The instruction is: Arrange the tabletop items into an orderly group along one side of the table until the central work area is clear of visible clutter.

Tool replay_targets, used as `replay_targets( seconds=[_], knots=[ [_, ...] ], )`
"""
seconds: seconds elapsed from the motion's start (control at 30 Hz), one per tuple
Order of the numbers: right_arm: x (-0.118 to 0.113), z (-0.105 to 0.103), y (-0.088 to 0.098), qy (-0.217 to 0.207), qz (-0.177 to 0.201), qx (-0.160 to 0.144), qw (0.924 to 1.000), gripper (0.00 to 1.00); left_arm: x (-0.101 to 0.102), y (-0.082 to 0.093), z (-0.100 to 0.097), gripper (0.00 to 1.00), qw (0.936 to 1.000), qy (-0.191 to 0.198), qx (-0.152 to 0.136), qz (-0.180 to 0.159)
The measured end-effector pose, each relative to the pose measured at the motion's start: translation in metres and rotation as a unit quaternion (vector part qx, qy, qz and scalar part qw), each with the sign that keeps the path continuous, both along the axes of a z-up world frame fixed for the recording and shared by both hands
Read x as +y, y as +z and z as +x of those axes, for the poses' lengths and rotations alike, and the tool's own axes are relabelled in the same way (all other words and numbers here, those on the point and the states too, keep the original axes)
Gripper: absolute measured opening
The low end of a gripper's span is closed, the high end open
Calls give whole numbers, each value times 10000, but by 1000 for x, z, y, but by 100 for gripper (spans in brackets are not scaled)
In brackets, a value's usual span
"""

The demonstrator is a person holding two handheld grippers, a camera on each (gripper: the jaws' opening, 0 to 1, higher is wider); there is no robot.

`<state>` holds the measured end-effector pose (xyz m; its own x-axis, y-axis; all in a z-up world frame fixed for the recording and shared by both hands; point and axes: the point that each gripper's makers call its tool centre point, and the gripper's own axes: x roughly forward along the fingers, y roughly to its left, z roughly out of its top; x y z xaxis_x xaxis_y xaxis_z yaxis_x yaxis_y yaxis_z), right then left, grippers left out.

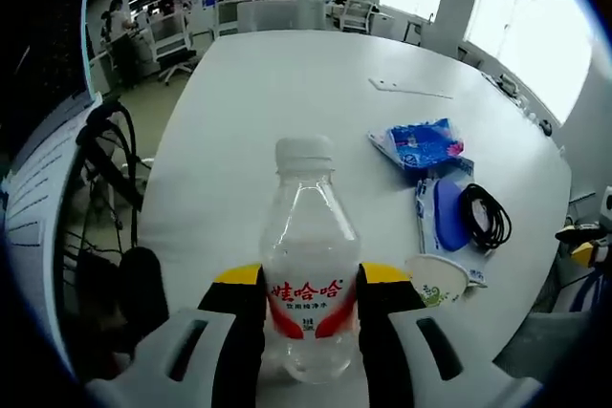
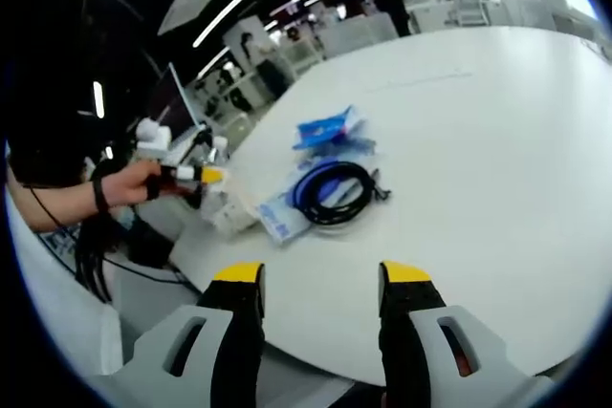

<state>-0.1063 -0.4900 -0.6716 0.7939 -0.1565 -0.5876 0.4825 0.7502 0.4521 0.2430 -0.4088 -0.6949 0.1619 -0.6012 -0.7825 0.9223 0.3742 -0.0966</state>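
Clutter was mostly grouped along one bench [image 1: 287, 74] edge; left tongs [image 1: 311, 289] clamped the water bottle [image 1: 308, 265], right tongs [image 2: 320, 284] gaped empty.

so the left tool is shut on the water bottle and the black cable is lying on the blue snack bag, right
Not quite. The left tool is shut on the water bottle, but the black cable lies on the flat blue-and-white packet, beside the blue snack bag. The left gripper view shows it.

Left gripper [image 1: 311, 308] fingers closed, right gripper [image 2: 322, 289] fingers apart
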Motion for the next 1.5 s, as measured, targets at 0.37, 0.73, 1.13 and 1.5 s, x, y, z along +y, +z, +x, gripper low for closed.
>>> replay_targets(
  seconds=[0.37, 0.73, 1.13, 1.5],
  knots=[
    [4, -5, 4, -45, -75, -64, 9999, 45, 13, 9, -5, 36, 9999, 57, -89, -113],
    [10, -5, 6, 16, -117, -108, 9999, 45, 33, 13, -11, 36, 9994, 204, -150, -222],
    [18, -5, 5, 73, -122, -121, 9998, 45, 57, 16, -24, 36, 9987, 345, -238, -292],
    [21, -3, 6, 115, -154, -153, 9997, 45, 68, 11, -26, 36, 9981, 439, -289, -308]
  ],
)
